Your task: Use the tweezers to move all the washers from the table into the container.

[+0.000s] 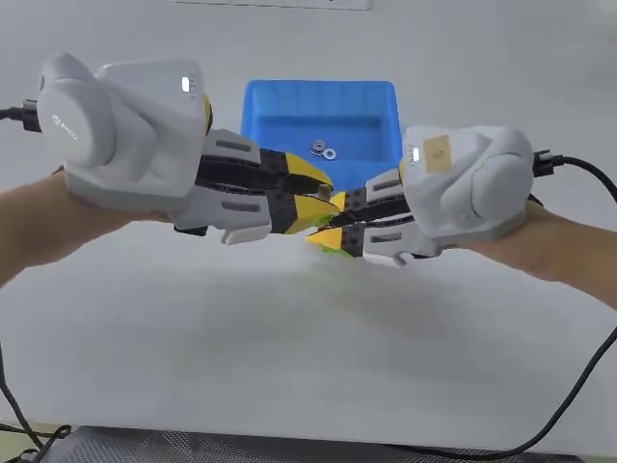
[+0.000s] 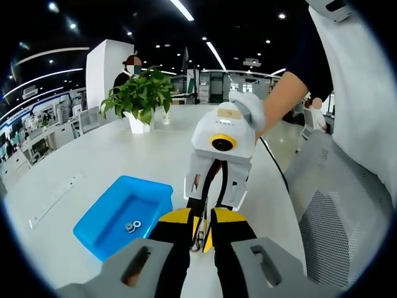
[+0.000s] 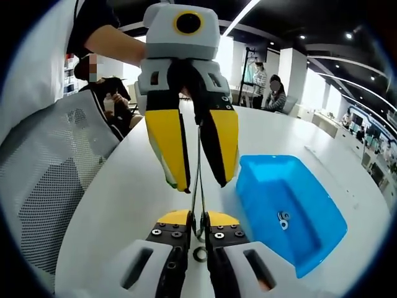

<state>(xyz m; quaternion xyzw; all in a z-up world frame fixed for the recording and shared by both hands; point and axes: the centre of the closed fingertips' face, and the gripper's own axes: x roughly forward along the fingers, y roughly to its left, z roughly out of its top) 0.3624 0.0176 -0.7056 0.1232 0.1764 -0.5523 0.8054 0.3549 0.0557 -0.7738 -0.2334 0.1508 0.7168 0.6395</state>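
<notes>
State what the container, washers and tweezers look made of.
Container: likely plastic, uniform glossy blue, moulded rounded walls. Washers: apparently metal, grey with shine. Tweezers: probably steel, thin silvery strips; too slim to confirm.

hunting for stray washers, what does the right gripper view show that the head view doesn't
Right gripper view adds a dark ring washer on the white table, a clear look at thin metal tweezers between both grippers' jaws, a grey mesh chair. Head view adds black cables and the right gripper's white body. Shared: the blue plastic container holding two washers, and the left gripper.
</notes>
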